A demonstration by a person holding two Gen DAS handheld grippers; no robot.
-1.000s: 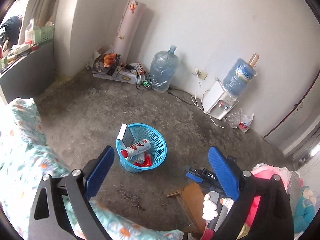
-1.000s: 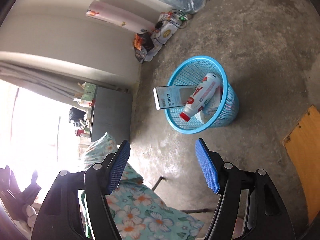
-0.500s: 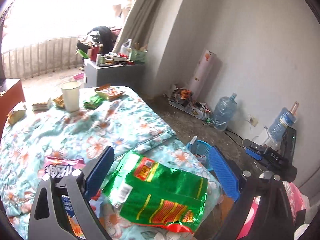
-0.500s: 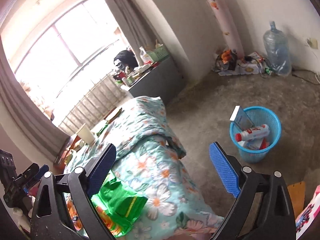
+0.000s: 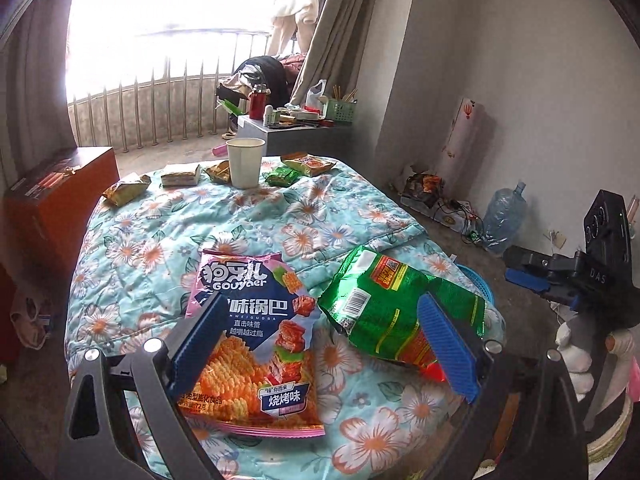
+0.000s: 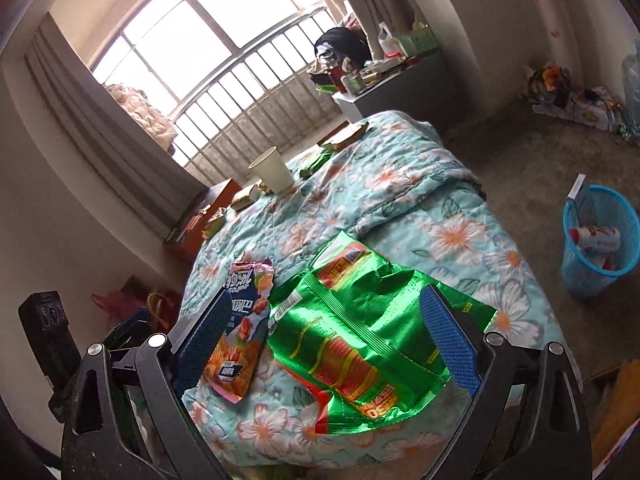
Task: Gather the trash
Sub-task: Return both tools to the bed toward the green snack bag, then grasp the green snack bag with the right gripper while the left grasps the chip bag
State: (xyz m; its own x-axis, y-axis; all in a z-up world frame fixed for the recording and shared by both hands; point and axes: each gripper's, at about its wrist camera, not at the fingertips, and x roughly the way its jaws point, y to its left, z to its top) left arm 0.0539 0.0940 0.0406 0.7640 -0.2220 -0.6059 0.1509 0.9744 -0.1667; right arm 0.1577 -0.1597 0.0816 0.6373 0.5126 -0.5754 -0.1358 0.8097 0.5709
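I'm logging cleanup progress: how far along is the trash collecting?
Done: blue basket holds a bottle and box. In hand: nothing; left gripper and right gripper hang open over the green bag and pink bag. Left: both bags, paper cup, small wrappers.

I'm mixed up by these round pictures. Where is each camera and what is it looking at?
Left wrist: sits on the left gripper, looking down over the bed at the pink snack bag; a gloved hand shows.
Right wrist: sits on the right gripper, over the green snack bag.
Both see both bags and the paper cup.
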